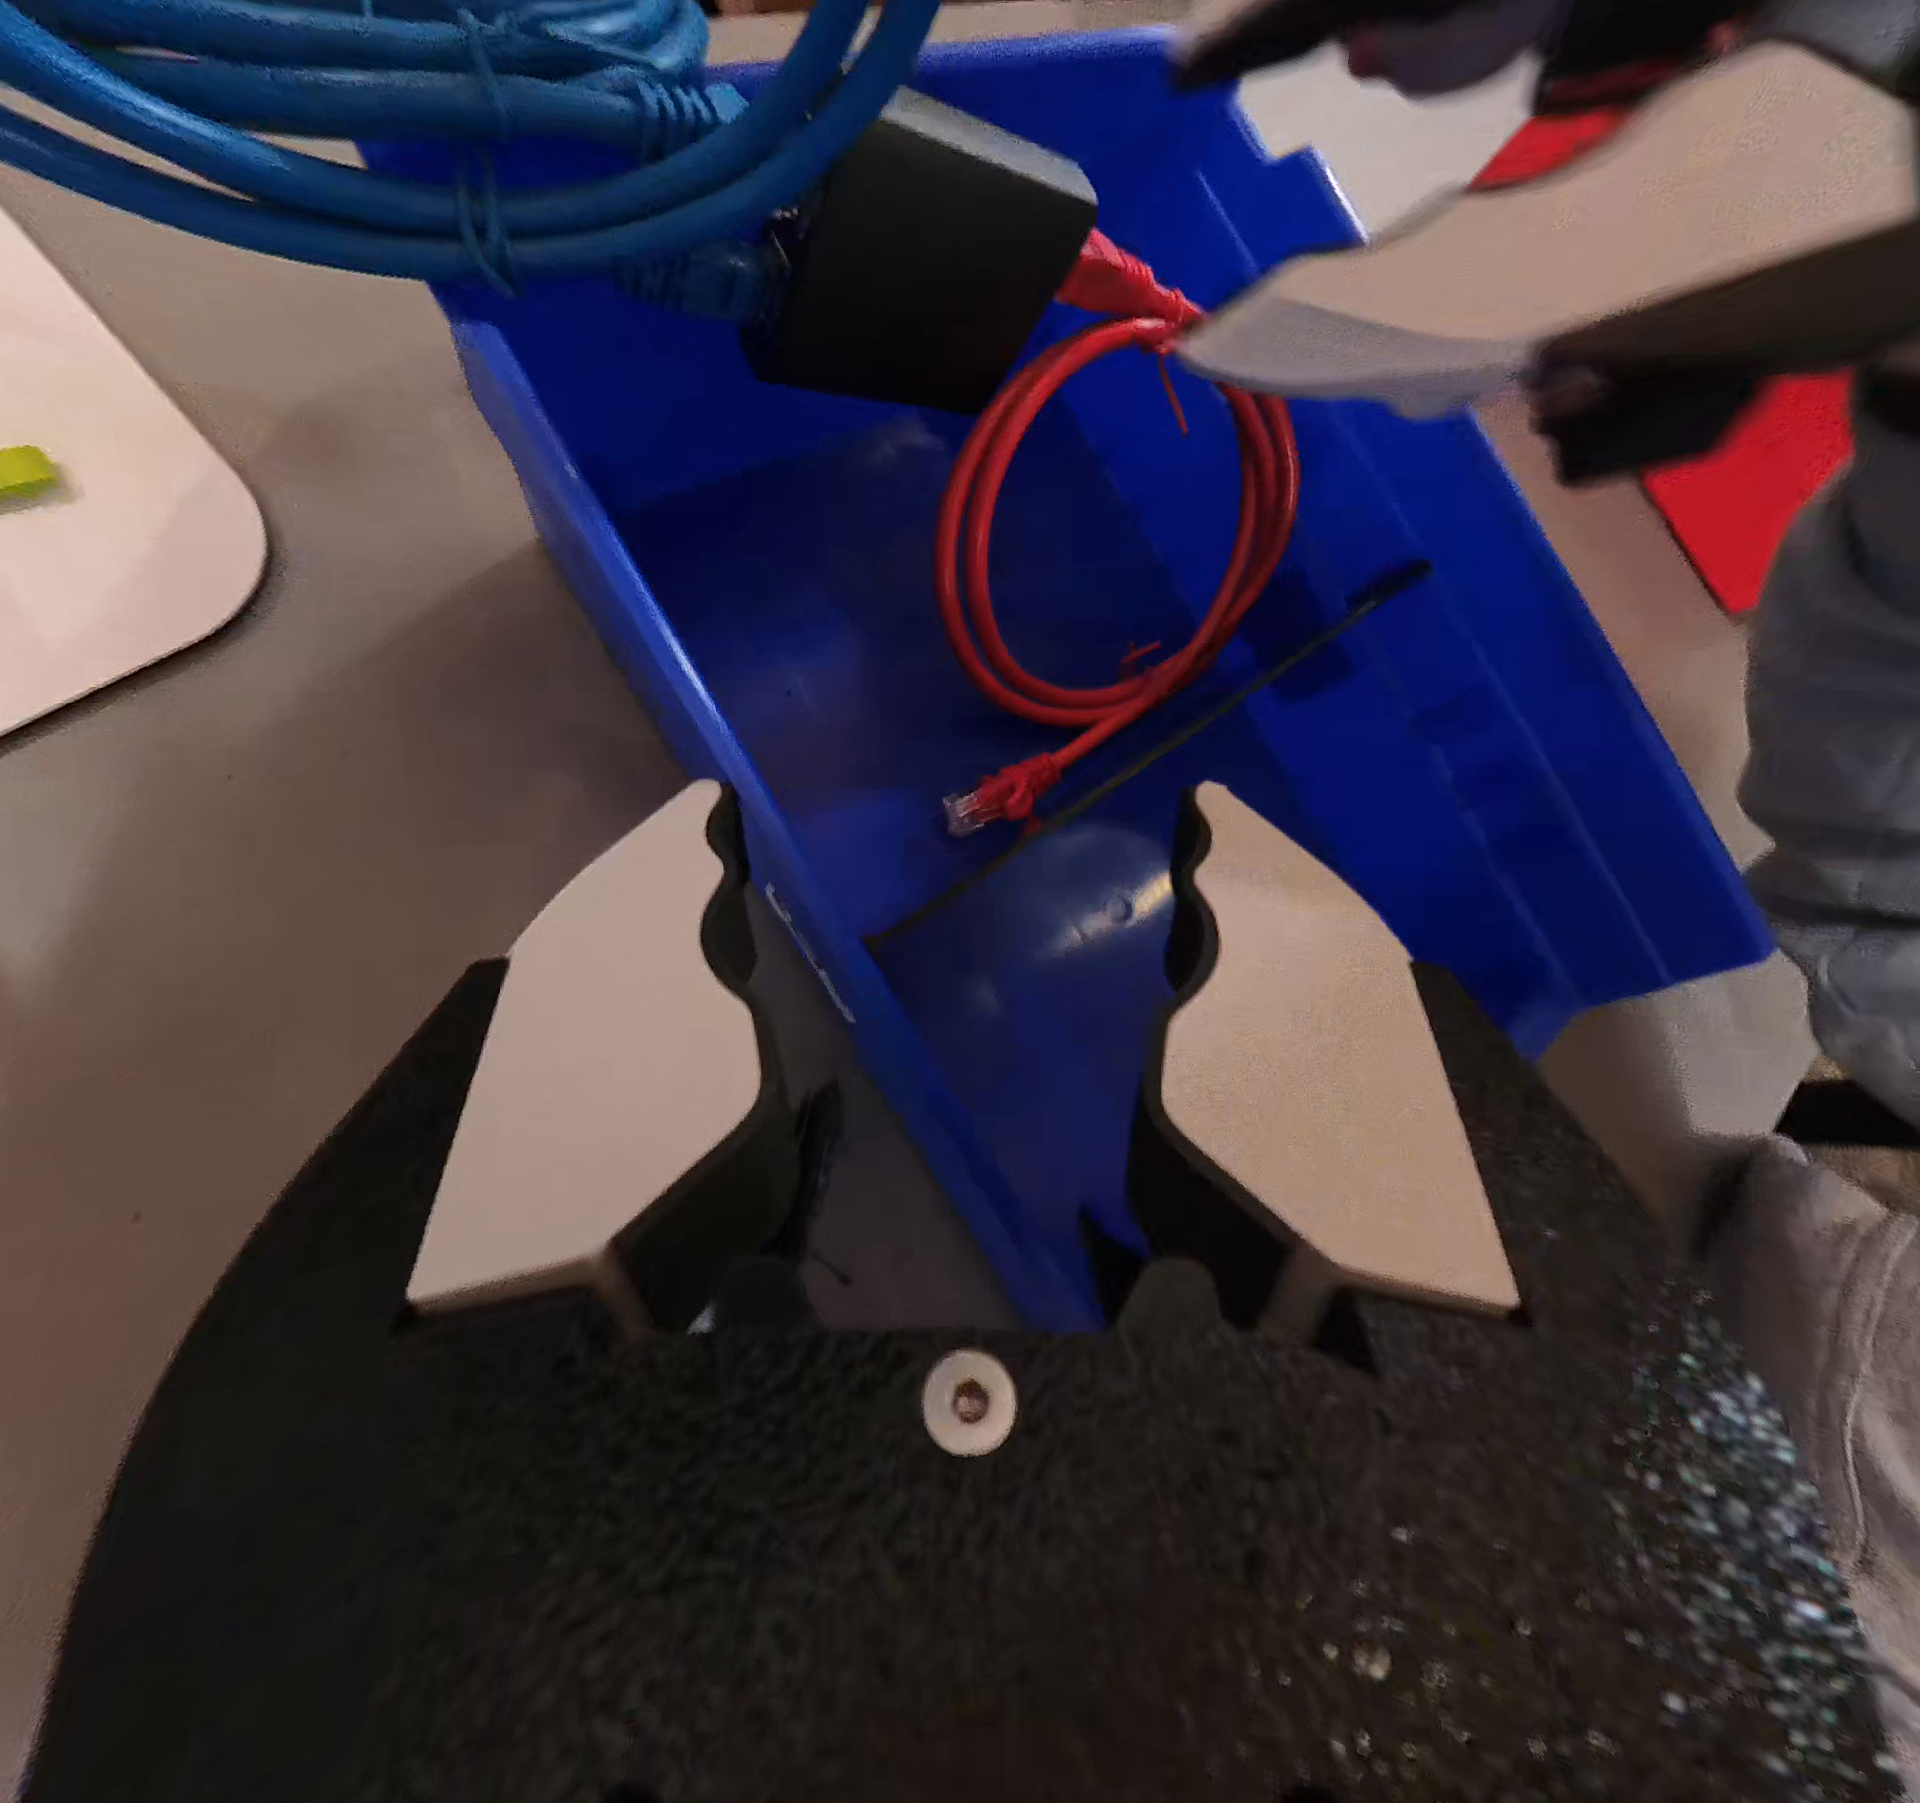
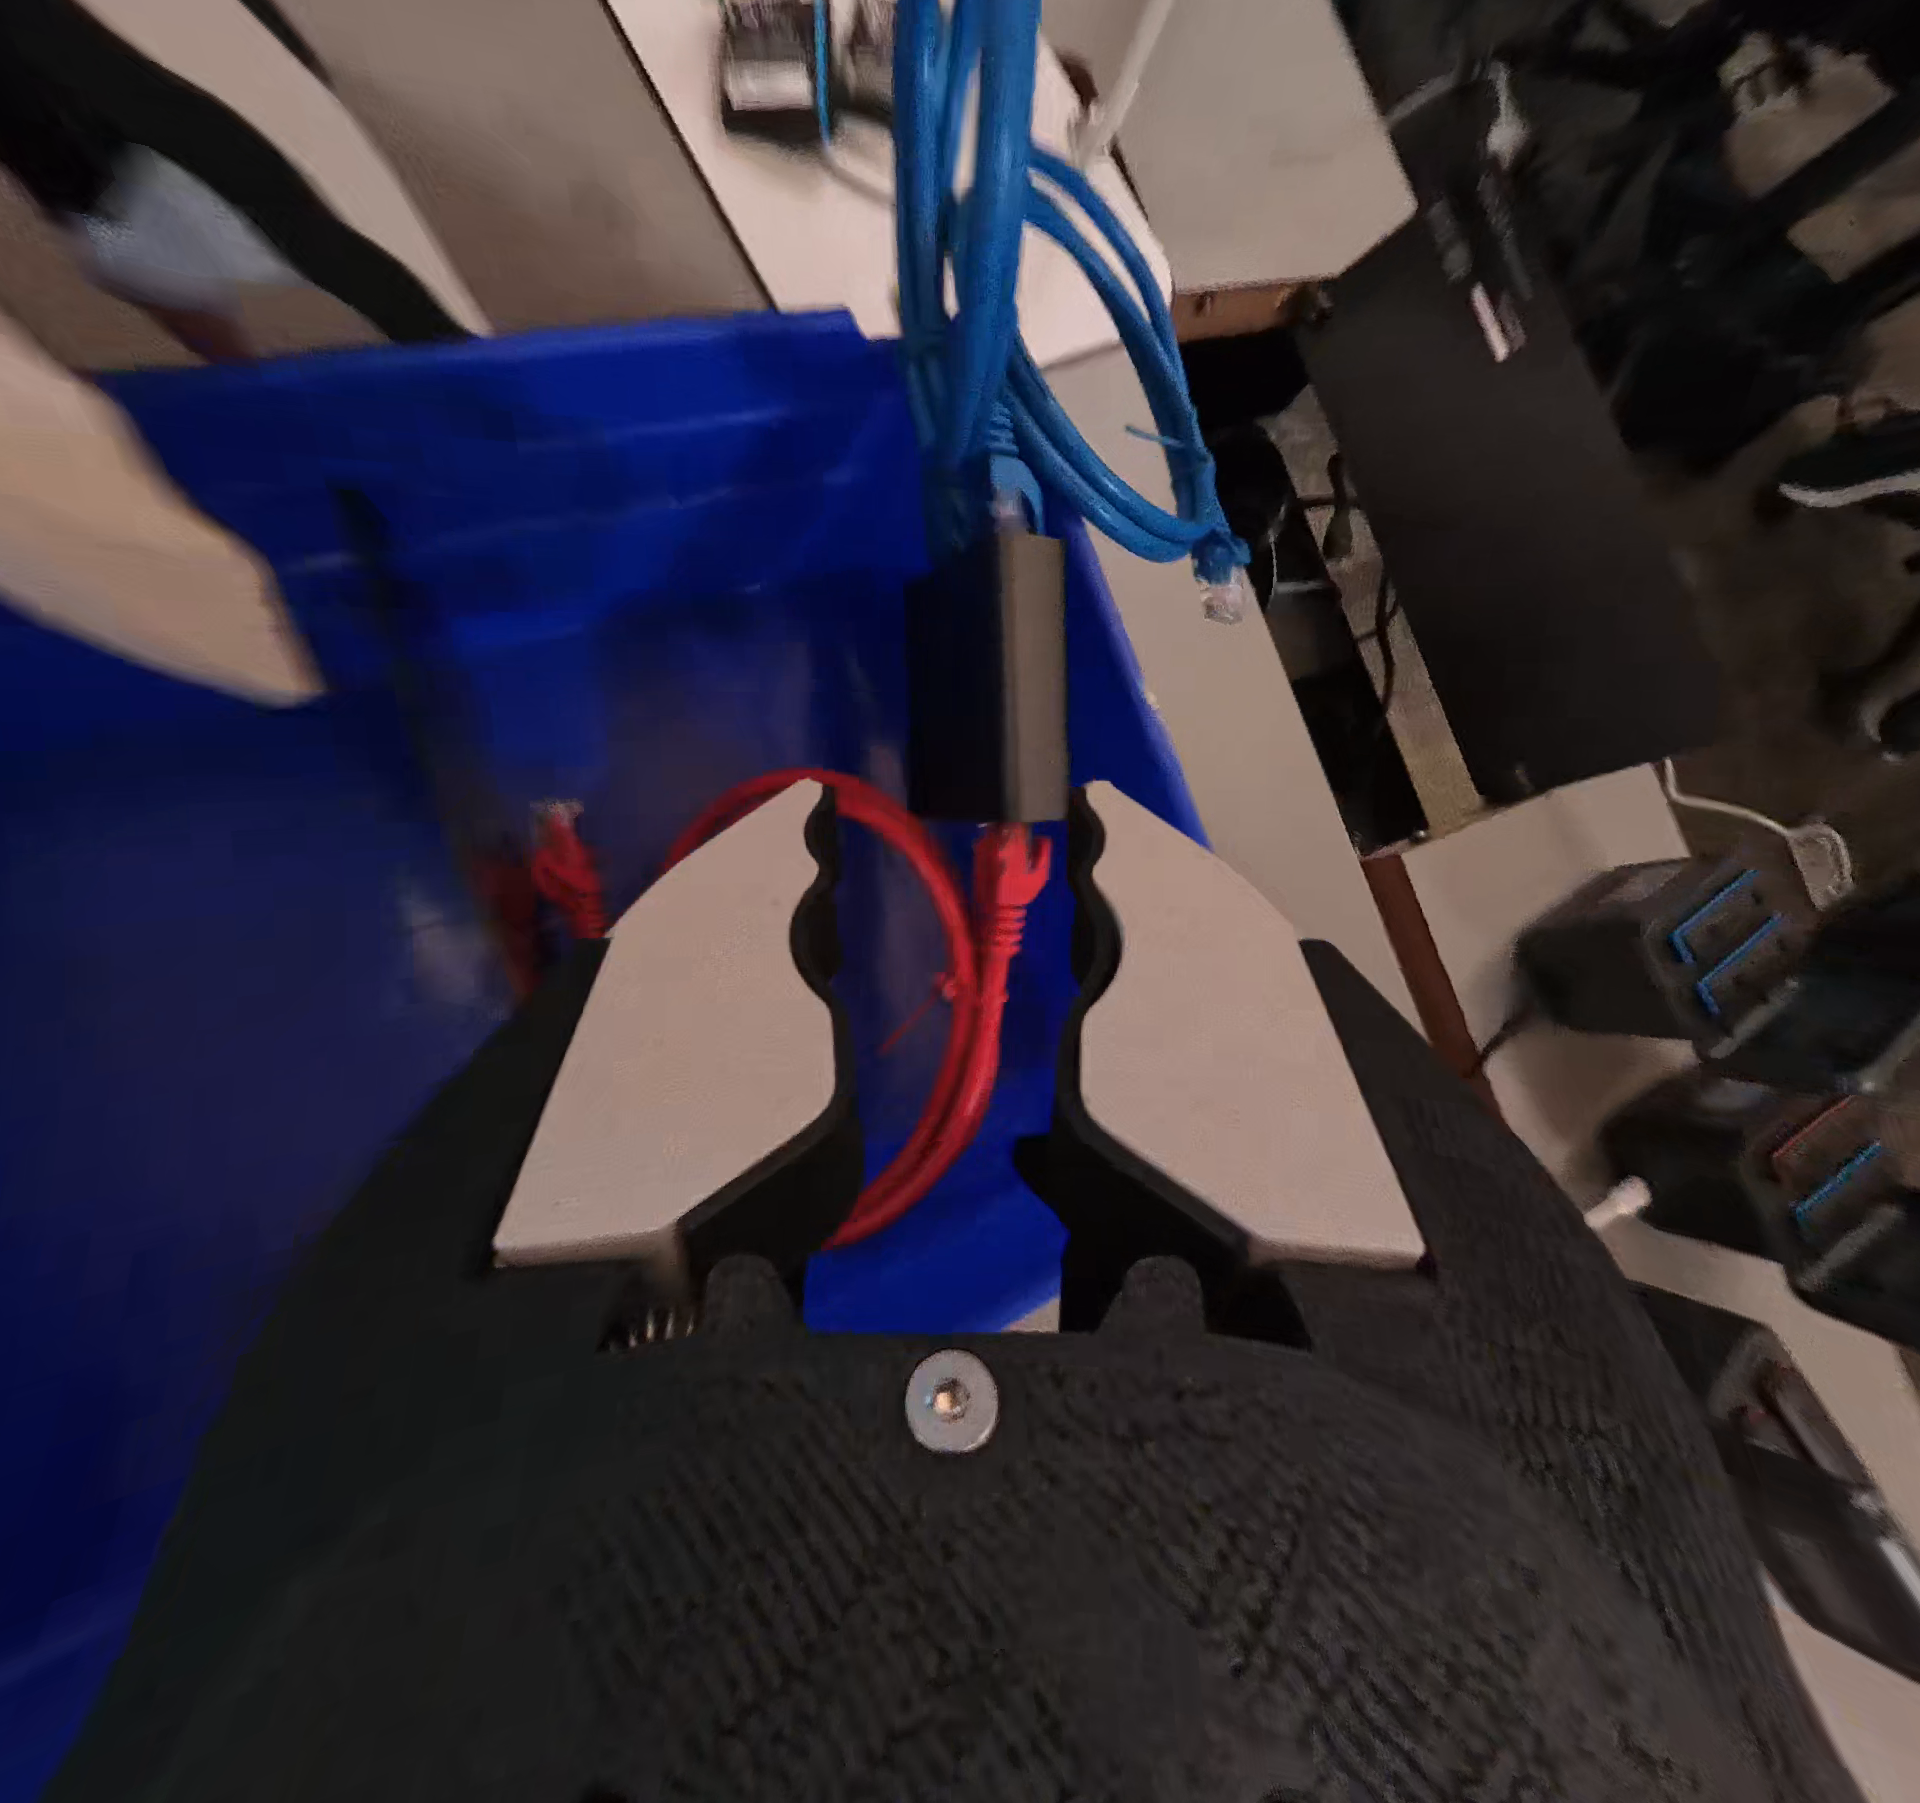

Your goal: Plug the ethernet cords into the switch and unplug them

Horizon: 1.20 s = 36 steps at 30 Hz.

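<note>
A blue plastic bin (image 1: pixel 1455 714) lies on the grey table. Inside it are a coiled red network cable (image 1: pixel 1122 527) and a thin black tie (image 1: pixel 1143 756). A black adapter box (image 1: pixel 914 257) hangs over the bin's far end, with the red cable plugged in at one end and a bundled blue network cable (image 1: pixel 312 91) at the other. My left gripper (image 1: pixel 956 797) is open, its fingers astride the bin's left wall. My right gripper (image 2: pixel 951 797) is open, with the red plug (image 2: pixel 1008 891) between its fingers just below the black box (image 2: pixel 987 673). What holds the box up is hidden.
A white board (image 1: pixel 114 548) with a yellow-green piece (image 1: pixel 21 475) lies at the left. A red item (image 1: pixel 1756 506) and a person's grey trouser leg (image 1: pixel 1829 714) are at the right. Black electronic boxes (image 2: pixel 1507 527) and hubs with blue ports (image 2: pixel 1714 974) crowd the area beyond the table edge.
</note>
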{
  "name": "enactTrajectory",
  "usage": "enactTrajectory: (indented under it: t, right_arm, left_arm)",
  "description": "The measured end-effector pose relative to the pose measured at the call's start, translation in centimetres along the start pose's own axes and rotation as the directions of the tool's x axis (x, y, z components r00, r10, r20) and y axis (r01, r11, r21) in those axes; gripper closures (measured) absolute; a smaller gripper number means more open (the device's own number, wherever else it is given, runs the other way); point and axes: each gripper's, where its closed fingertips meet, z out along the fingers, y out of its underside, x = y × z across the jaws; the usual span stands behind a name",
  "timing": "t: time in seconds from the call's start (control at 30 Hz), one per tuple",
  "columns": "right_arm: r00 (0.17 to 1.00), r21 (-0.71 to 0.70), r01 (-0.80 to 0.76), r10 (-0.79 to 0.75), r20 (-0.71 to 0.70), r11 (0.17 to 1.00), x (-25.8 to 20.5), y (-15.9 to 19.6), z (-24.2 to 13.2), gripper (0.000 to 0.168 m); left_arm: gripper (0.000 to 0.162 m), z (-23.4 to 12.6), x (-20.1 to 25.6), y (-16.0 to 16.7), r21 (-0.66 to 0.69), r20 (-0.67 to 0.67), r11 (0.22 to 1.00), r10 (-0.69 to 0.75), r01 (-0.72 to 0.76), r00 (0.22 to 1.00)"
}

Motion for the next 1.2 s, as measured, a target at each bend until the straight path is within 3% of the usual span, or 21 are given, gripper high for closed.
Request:
enactTrajectory:
  t: [0.1, 0.23, 0.43, 0.63, 0.73, 0.77, 0.93, 1.07, 1.2]
  right_arm:
    - [0.999, -0.123, -0.003, 0.009, 0.047, 0.992, 0.9, 1.1, 2.6, 0.127]
    - [0.997, -0.15, 0.01, 0.001, 0.074, 0.989, 1.4, 1.4, 3.2, 0.147]
    - [0.974, -0.228, -0.001, 0.054, 0.222, 0.974, 1.4, 1.9, 3.5, 0.137]
    - [0.935, -0.253, -0.004, 0.093, 0.343, 0.968, 0.5, 2.1, 4.2, 0.126]
    - [0.926, -0.229, -0.036, 0.118, 0.358, 0.973, 0.0, 1.4, 5.2, 0.13]
    - [0.936, -0.232, -0.039, 0.116, 0.331, 0.972, 0.2, 1.4, 5.5, 0.138]
    - [0.965, -0.096, -0.019, 0.043, 0.26, 0.995, 0.3, -0.3, 4.5, 0.148]
    - [0.983, 0.107, 0.019, -0.038, 0.178, 0.994, 0.1, -3.6, 0.7, 0.149]
    - [0.979, 0.239, 0.2, -0.204, -0.006, 0.95, -0.3, -6.5, -3.5, 0.149]
  left_arm:
    - [0.088, -1.1, -0.7, 0.0, -0.044, 0.034, 0.998, 0.039, -0.038, 0.999]
    - [0.088, -3.9, -2.5, -0.9, -0.019, 0.116, 0.999, 0.053, -0.051, 0.992]
    - [0.091, -6.9, -3.6, -2.5, 0.079, 0.213, 0.992, 0.081, -0.1, 0.974]
    - [0.093, -7.7, -3.7, -2.4, 0.105, 0.206, 0.989, 0.078, -0.101, 0.976]
    - [0.091, -7.5, -3.5, -2.8, 0.111, 0.191, 0.984, 0.118, -0.141, 0.974]
    - [0.09, -7.6, -3.2, -3.3, 0.121, 0.204, 0.971, 0.181, -0.208, 0.962]
    - [0.081, -9.9, -1.6, -6.5, 0.209, 0.391, 0.824, 0.423, -0.527, 0.817]
    - [0.079, -12.8, 0.3, -7.9, 0.275, 0.503, 0.686, 0.494, -0.674, 0.709]
    - [0.078, -16.0, 3.9, -9.0, 0.388, 0.568, 0.52, 0.515, -0.761, 0.642]
